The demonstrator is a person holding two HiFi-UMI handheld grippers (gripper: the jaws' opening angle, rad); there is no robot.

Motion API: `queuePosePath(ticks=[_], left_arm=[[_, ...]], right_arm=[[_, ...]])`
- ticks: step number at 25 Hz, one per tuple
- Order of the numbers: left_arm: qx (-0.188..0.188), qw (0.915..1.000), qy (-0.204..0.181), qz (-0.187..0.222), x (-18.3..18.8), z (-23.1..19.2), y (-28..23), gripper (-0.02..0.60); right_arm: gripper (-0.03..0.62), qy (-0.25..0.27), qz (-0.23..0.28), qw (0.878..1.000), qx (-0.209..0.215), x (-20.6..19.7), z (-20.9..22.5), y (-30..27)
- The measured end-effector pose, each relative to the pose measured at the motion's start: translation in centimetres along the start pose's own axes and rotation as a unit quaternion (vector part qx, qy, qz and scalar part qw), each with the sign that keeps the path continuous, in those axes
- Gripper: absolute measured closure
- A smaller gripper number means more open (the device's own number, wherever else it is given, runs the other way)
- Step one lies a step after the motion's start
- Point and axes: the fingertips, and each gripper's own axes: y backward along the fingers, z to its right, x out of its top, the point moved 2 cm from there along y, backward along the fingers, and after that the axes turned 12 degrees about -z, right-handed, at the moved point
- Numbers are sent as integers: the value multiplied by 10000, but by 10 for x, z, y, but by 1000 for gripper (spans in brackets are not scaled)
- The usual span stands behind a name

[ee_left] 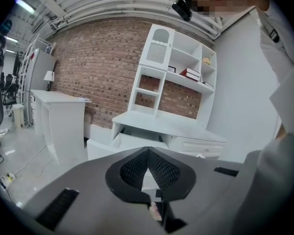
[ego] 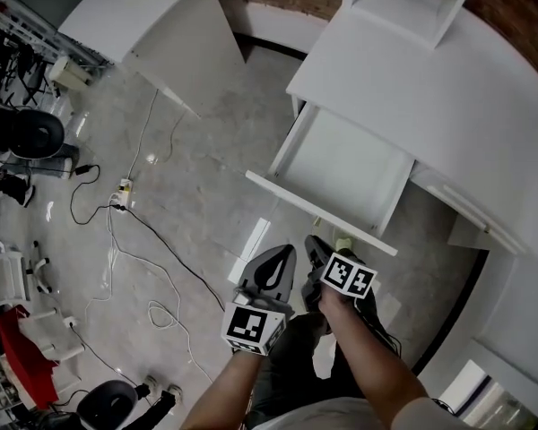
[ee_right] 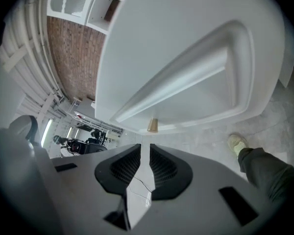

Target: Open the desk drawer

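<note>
Drawer [ego: 341,164] pulled out of desk [ego: 448,88], white bottom and walls showing.

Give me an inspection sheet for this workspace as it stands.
Surface: white desk, shelf unit on it, nothing else seen on top.
Job's things: desk drawer pulled out, empty; its knob ahead of the right gripper, untouched.
Clutter: books on the shelf unit only.
Grippers: left gripper shut, empty; right gripper's jaws slightly apart, empty; both short of the drawer.
Cables: loose cables and a power strip on the floor.
Surroundings: brick wall, second white desk.
</note>
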Motion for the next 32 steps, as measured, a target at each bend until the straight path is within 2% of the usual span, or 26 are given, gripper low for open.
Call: queuePosePath(ticks=[5,10,18,22,24,28,32], left_arm=[[26,10000,5,40,19,9,18,569],[150,9998,8,96,45,15,39,569],[263,9990,-26,346,105,28,76,569],[338,9987,179,348,110,44,96,569],[376,9979,242,472,125,46,104,569],[419,9958,331,747,177,42,131,569],[435,9935,273,1020,213,50,154,569]], right_arm=[[546,599,-341,9975,137,-16,-38,27],[554,1544,-448,9859,462,-9,-104,62],[566,2694,-38,9592,851,29,-211,123],[572,3018,149,9486,942,25,-231,158],[572,3241,233,9405,991,32,-247,170],[574,3827,330,9177,1017,46,-305,194],[576,4292,510,8952,1087,52,-345,222]])
